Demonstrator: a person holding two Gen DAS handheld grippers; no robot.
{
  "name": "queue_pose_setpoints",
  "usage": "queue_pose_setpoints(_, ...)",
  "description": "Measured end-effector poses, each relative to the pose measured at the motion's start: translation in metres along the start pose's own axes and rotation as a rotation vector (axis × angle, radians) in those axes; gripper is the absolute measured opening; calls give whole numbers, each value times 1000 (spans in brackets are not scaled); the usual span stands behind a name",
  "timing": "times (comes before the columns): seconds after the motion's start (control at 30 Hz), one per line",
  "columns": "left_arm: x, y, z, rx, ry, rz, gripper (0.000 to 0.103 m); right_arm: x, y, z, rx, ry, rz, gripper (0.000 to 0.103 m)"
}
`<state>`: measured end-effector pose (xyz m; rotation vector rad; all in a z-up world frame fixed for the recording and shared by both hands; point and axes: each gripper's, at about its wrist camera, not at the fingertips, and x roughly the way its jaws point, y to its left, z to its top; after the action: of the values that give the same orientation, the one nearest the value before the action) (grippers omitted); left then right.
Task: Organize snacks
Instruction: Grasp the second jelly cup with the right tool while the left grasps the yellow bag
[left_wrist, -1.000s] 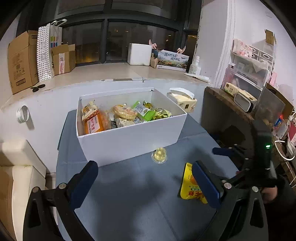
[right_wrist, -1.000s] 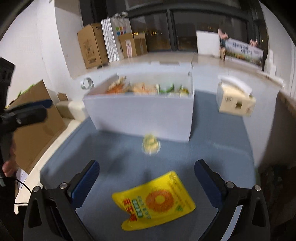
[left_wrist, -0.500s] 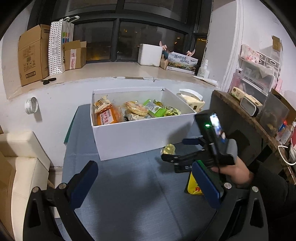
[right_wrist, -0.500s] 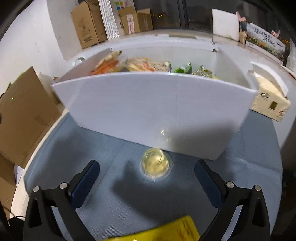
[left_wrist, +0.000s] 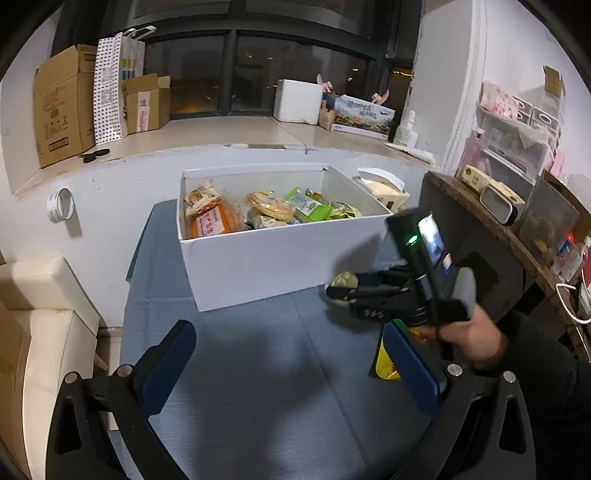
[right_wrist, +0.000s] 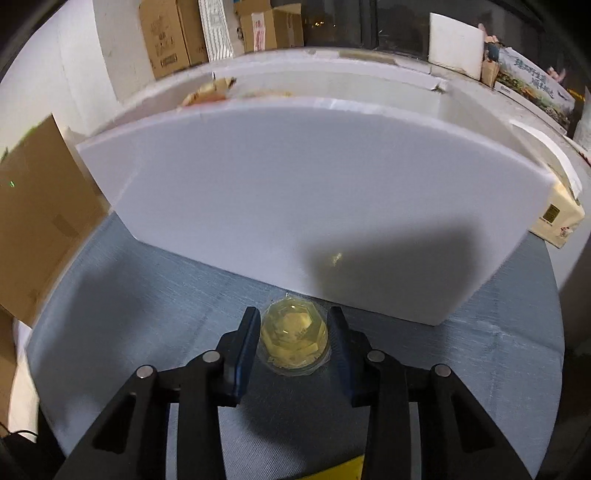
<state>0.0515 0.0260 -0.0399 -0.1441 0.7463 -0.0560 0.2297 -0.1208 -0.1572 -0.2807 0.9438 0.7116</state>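
Now clamped by the right gripper (right_wrist: 293, 338) around the small clear-plastic cup of yellow jelly (right_wrist: 293, 341) on the blue tabletop (right_wrist: 147, 295) (wide open half a second back), left gripper (left_wrist: 291, 360) spread and idle, white snack-filled cardboard box (right_wrist: 295, 184) just beyond, lift likely next.

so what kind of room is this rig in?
Probably a lived-in home room, not a lab: cardboard boxes piled on a wide window ledge, a cream sofa beside the blue table, and cluttered storage shelves.
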Motion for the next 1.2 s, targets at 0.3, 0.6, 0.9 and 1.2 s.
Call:
queue_pose_setpoints(0.3, 32, -45, 2, 138, 79, -118, 103, -101, -22, -23, 12, -139, -2, 41)
queue_pose_setpoints(0.6, 119, -123, -16, 294, 312, -261, 103, -180, -52, -80, 122, -224, -43, 41)
queue_pose_setpoints(0.9, 170, -151, -39, 351, 476, -316, 97, -209, -64, -117, 204, -246, -47, 41)
queue_pose_setpoints(1.2, 145, -147, -34, 375, 415, -318, 32, -199, -62, -116, 213, -245, -36, 41)
